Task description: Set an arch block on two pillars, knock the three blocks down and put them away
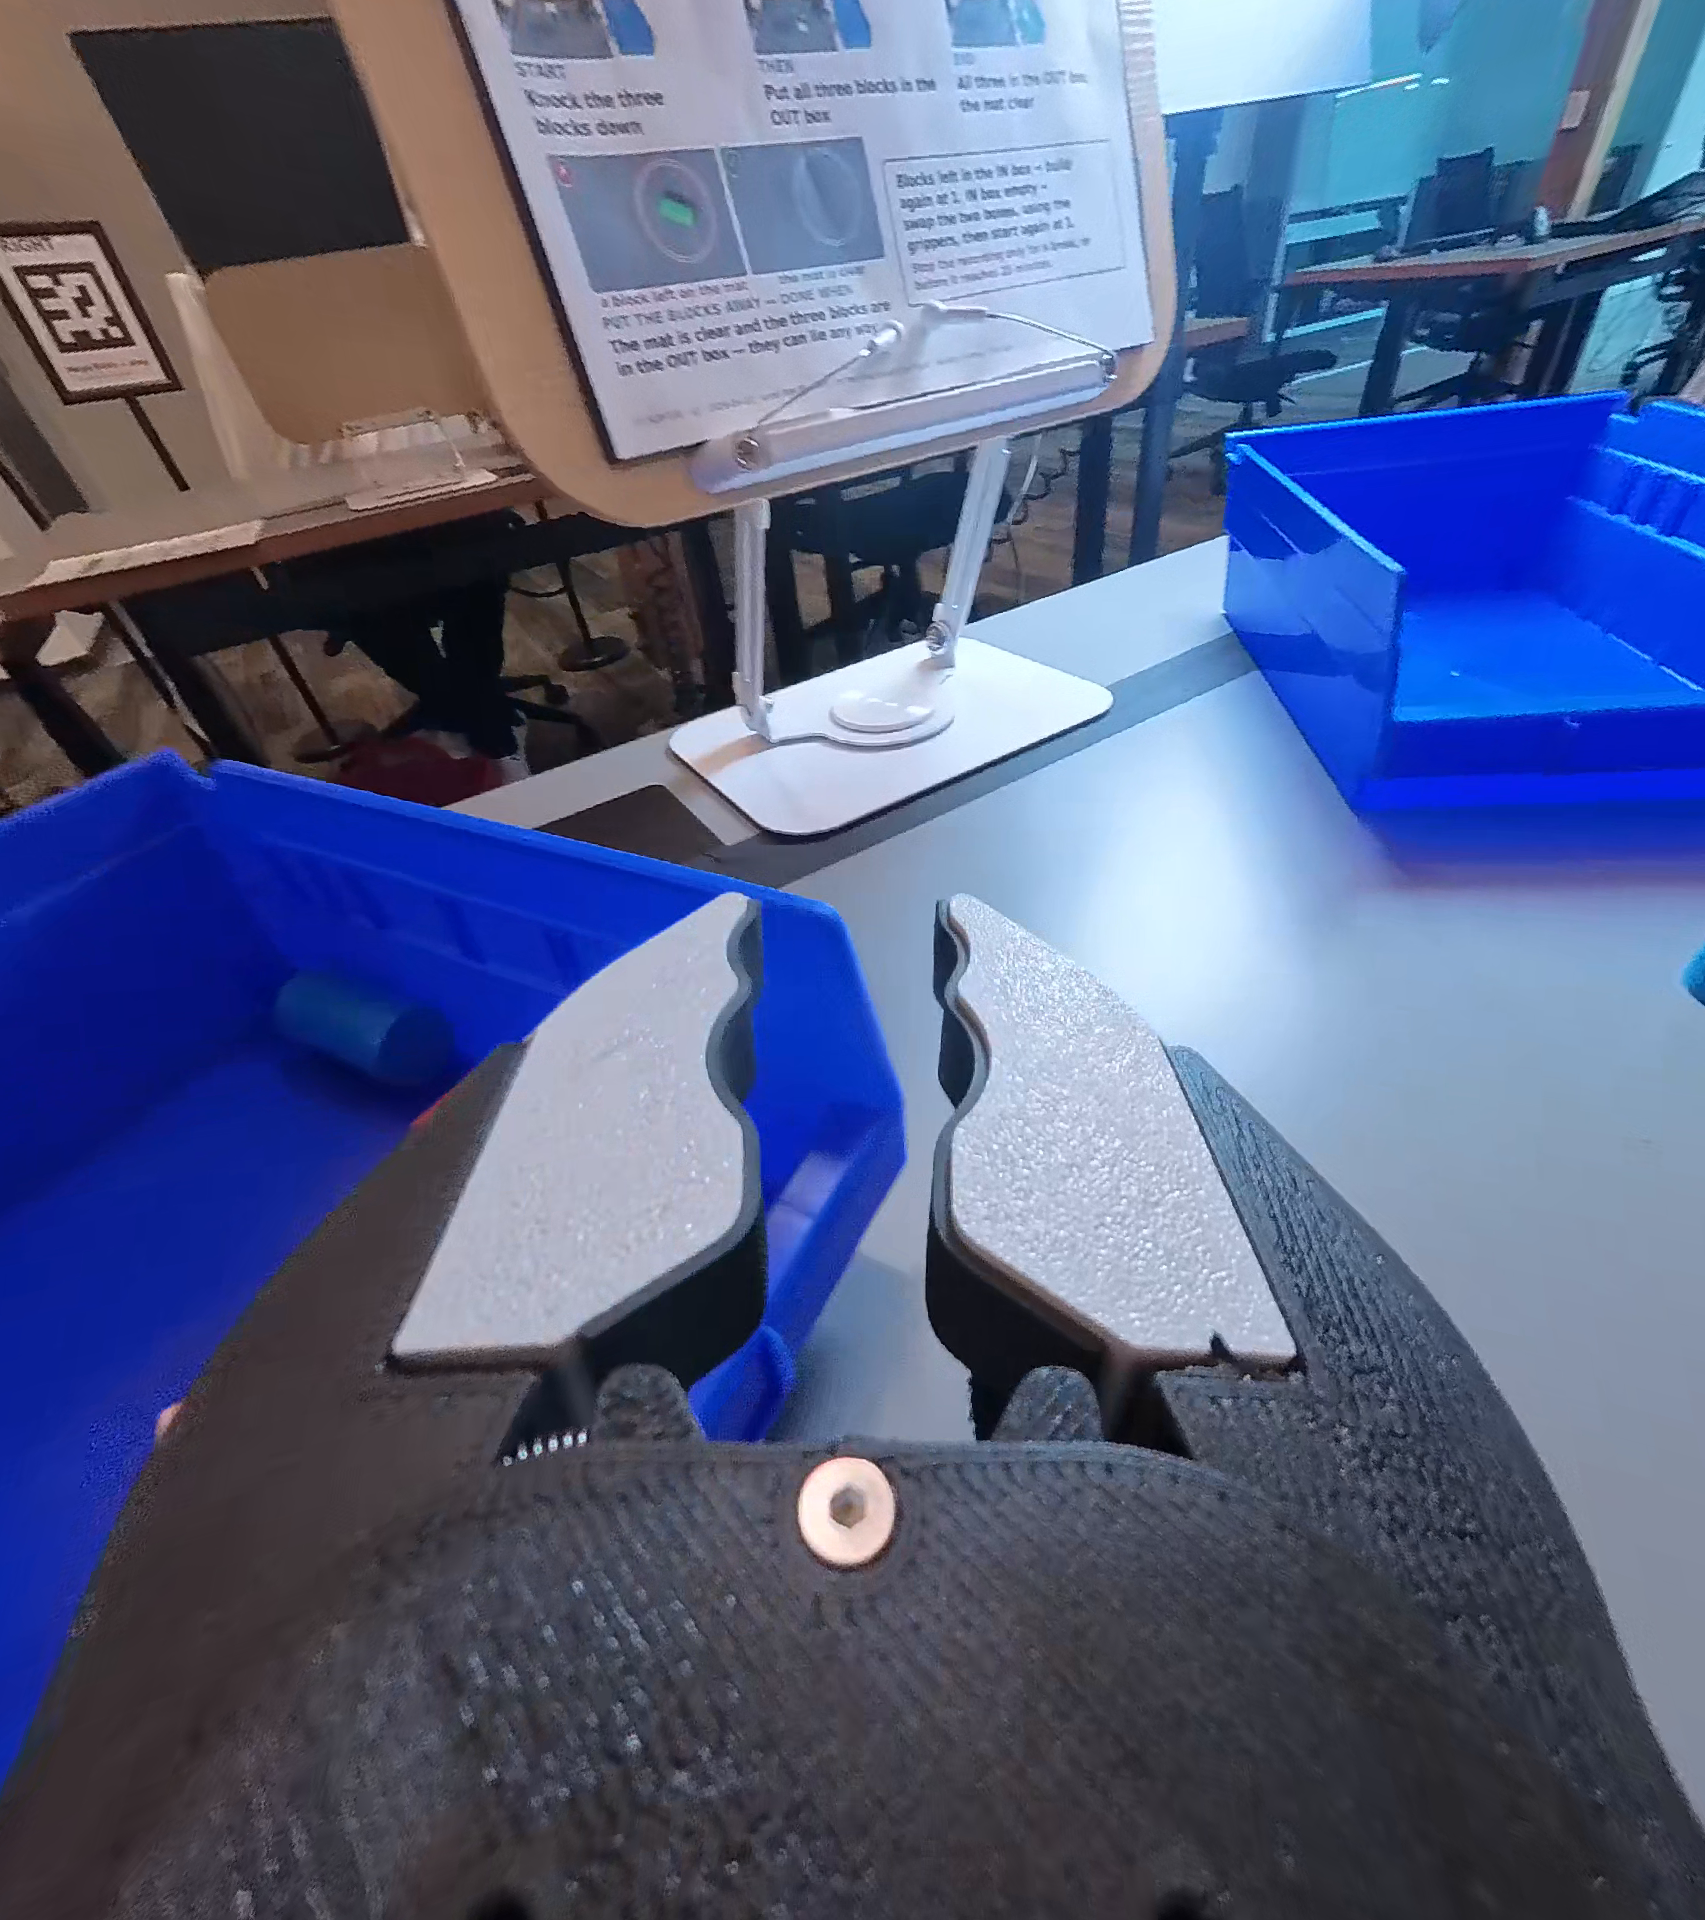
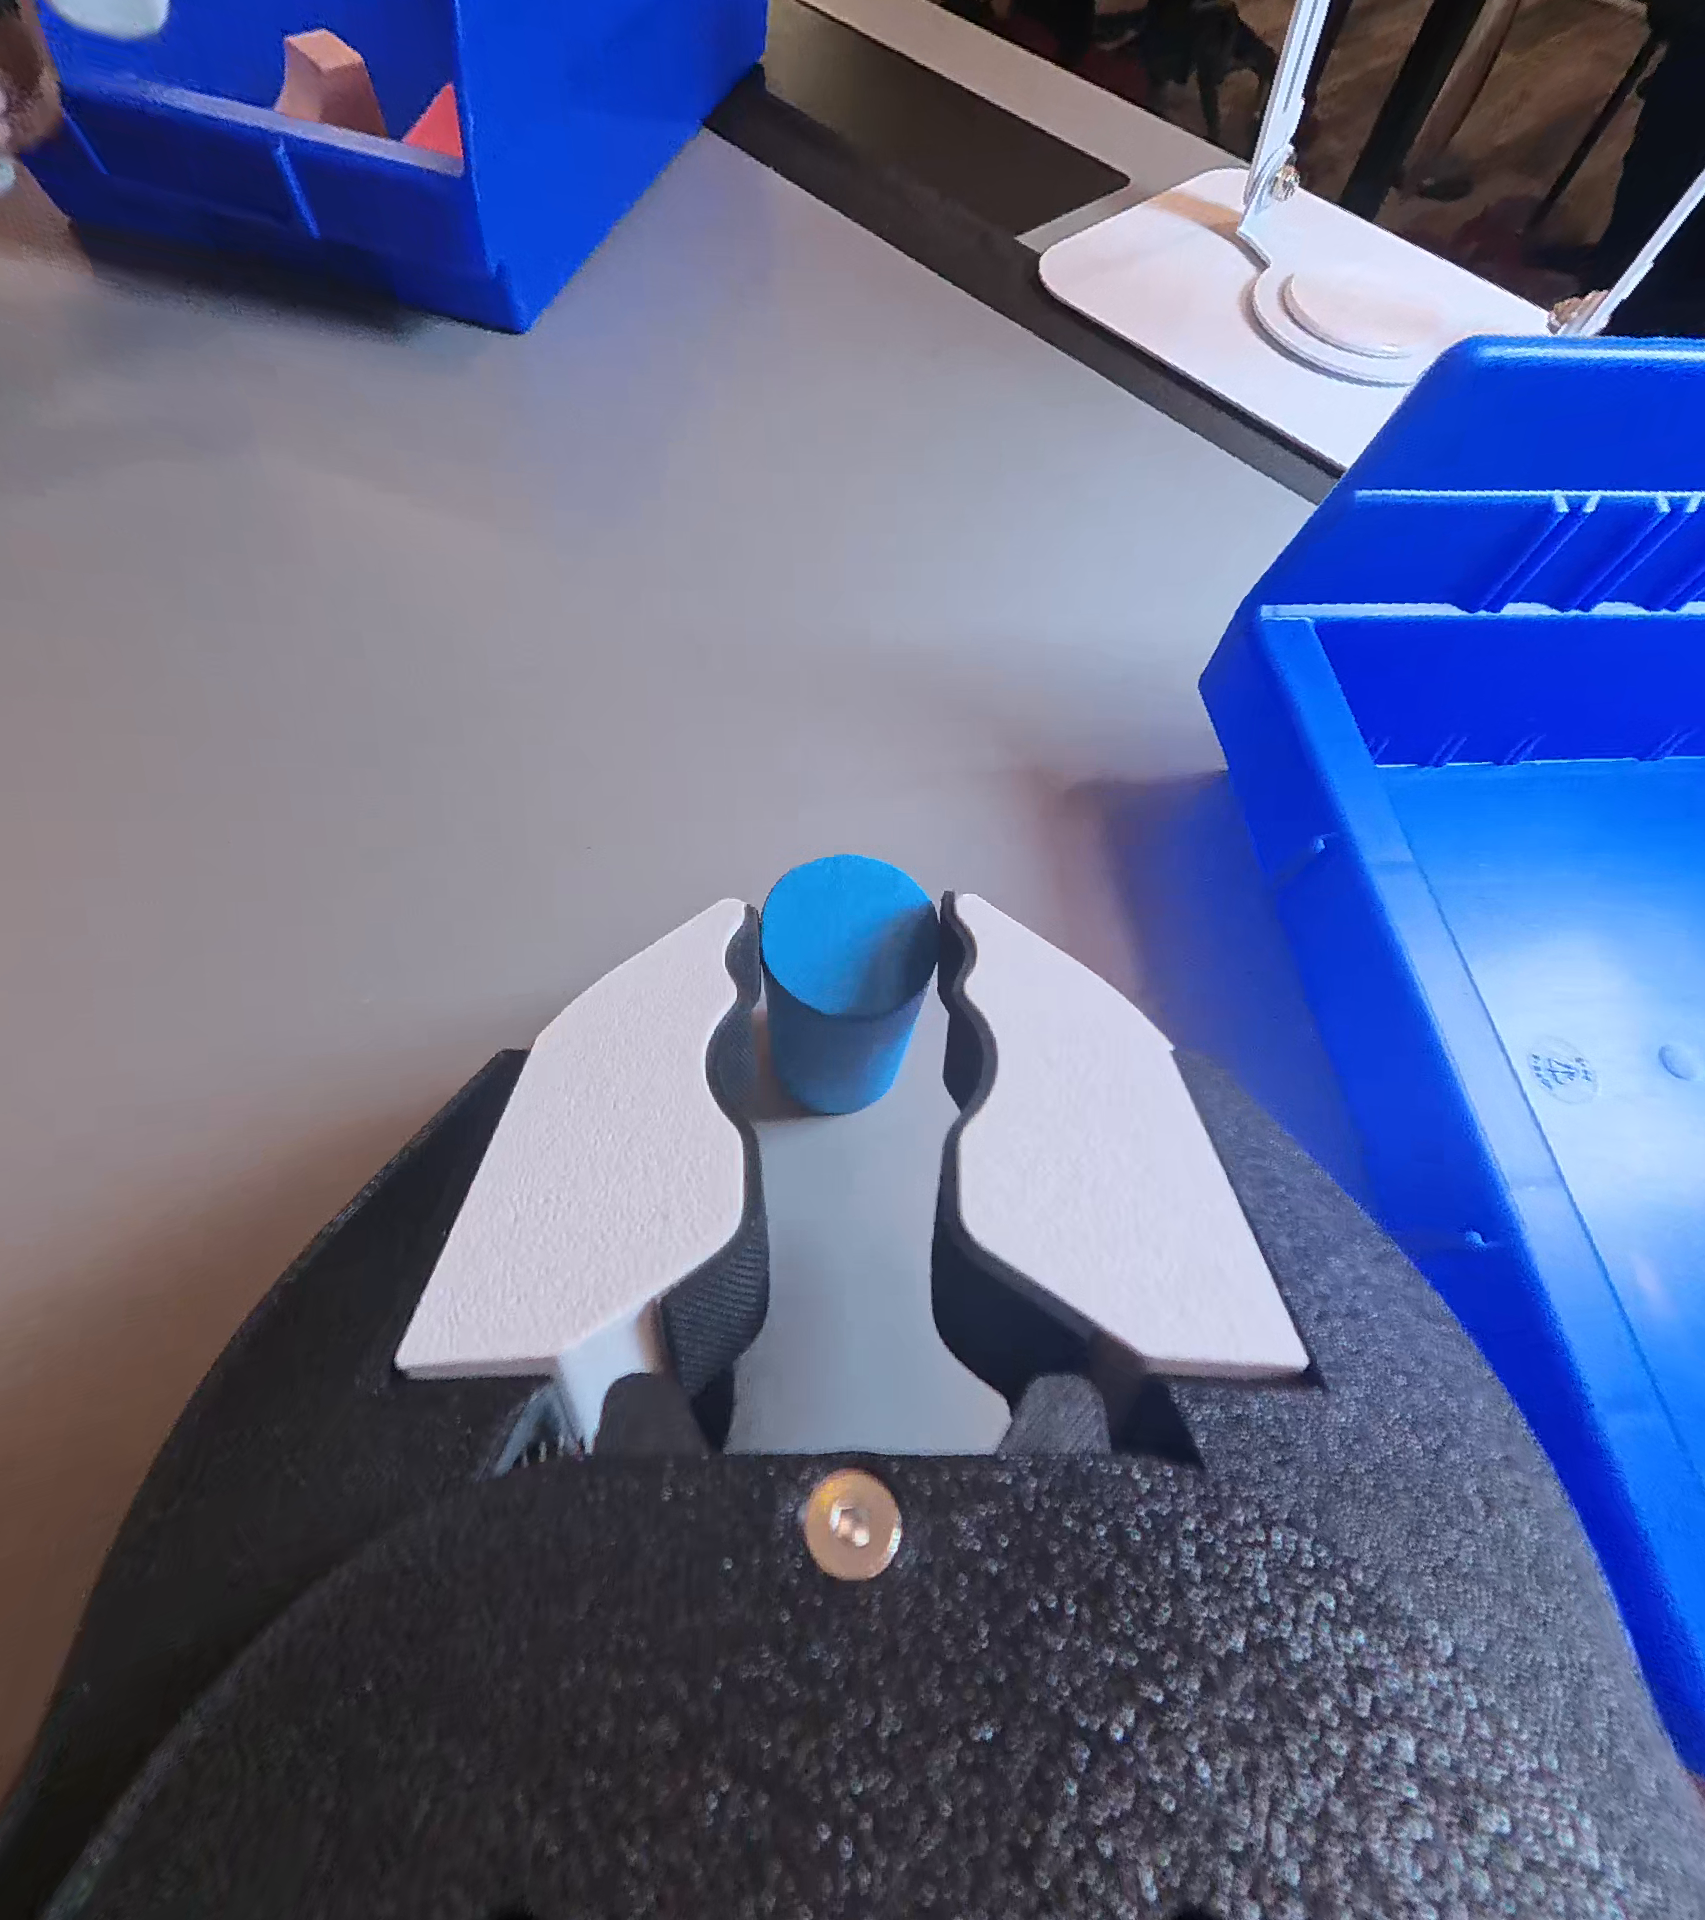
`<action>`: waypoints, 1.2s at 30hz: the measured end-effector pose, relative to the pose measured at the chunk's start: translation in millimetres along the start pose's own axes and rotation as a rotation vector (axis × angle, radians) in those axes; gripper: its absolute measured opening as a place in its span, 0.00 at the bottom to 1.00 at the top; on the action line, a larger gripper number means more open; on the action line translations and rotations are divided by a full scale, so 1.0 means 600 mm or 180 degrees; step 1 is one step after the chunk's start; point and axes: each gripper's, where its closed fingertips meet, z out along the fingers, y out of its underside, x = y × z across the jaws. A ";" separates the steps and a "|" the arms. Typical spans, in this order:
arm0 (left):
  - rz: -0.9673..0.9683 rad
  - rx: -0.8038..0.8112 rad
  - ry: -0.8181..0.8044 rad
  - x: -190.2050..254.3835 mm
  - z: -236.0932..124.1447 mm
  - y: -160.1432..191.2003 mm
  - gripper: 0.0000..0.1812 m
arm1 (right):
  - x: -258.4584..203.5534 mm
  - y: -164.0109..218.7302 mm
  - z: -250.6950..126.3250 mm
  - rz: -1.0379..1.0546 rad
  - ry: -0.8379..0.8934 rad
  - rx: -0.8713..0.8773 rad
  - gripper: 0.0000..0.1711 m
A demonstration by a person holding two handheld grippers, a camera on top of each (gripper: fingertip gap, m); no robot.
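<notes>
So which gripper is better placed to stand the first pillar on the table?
The right gripper: its jaws flank the upright blue cylinder standing on the grey table. The left gripper is empty, hovering over the left bin's rim.

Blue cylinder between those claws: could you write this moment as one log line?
right gripper: shut on blue cylinder, upright | left gripper: open, empty, beside left bin | right bin: empty

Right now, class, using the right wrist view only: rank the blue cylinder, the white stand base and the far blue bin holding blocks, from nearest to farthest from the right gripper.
1. Blue cylinder: upright between the fingertips of the right gripper.
2. White stand base: far right, beyond the near bin.
3. Far blue bin: upper left, across the table; only slightly farther than the base.
</notes>
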 end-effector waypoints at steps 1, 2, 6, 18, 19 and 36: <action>0.0030 -0.0002 -0.0074 -0.013 0.000 -0.006 0.17 | -0.001 0.000 0.002 0.0003 -0.0019 0.0003 0.19; 0.0065 -0.0004 -0.0179 -0.031 0.001 -0.015 0.18 | -0.003 0.000 0.004 0.0000 -0.0044 0.0005 0.19; 0.0169 -0.0364 -0.0617 -0.130 0.017 -0.042 0.20 | -0.010 -0.006 0.010 0.0014 -0.0121 0.0057 0.24; -0.1348 -0.2319 -0.0607 -0.300 0.145 0.160 0.30 | -0.013 -0.035 -0.013 0.0032 -0.0175 0.0405 0.29; -0.1623 -0.2335 -0.0472 -0.292 0.152 0.167 0.31 | -0.014 -0.033 -0.011 0.0030 -0.0193 0.0390 0.29; -0.0973 -0.2207 -0.0843 -0.332 0.141 0.140 0.19 | -0.009 -0.042 -0.023 0.0113 -0.0179 0.0475 0.26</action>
